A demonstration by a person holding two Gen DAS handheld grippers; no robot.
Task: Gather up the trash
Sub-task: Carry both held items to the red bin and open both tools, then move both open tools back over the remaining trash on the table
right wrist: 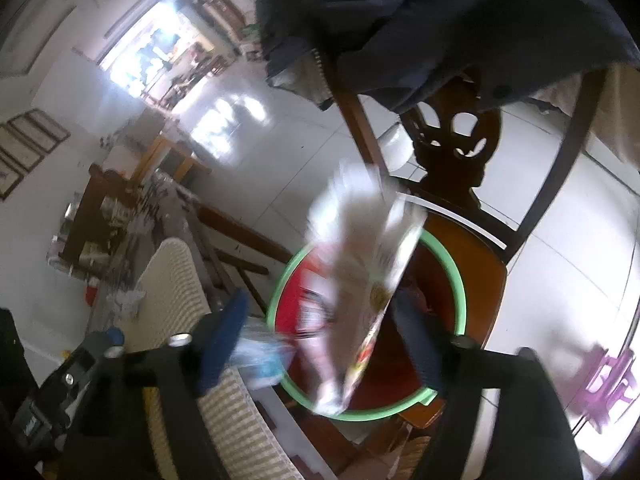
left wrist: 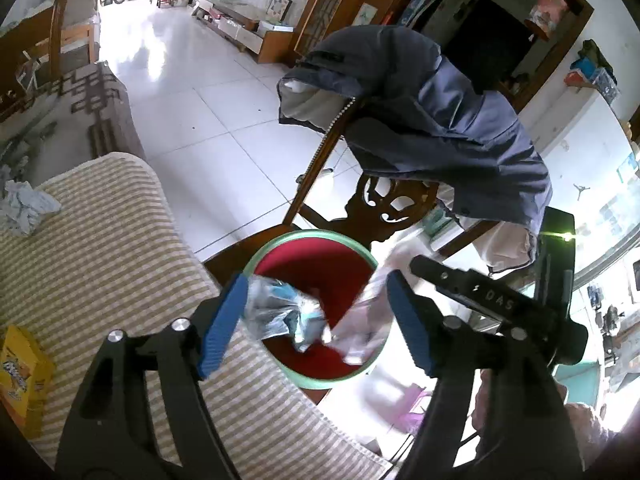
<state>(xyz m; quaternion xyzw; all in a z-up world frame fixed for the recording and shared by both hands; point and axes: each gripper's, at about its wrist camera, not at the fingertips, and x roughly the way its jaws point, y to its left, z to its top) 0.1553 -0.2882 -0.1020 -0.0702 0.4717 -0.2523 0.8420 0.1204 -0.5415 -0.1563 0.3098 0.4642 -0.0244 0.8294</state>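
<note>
We are dropping two wrappers (left wrist: 280, 312) from both wide-open grippers (left wrist: 316, 320) into the bowl (left wrist: 280, 372); tissue (left wrist: 24, 208) is waiting.

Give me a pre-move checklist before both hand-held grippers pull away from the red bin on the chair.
1. Left hand-held gripper jaws apart: ok.
2. Crumpled clear-and-blue plastic wrapper free of the left gripper: not ok; it lies against one blue pad, over the bin.
3. Right hand-held gripper jaws apart: ok.
4. White printed snack bag free of the right gripper: cannot tell; blurred, between the pads, above the bin.
5. Round red bin with green rim upright on the wooden chair seat: ok.
6. More trash left: not ok; crumpled white paper lies on the striped cushion.
</note>
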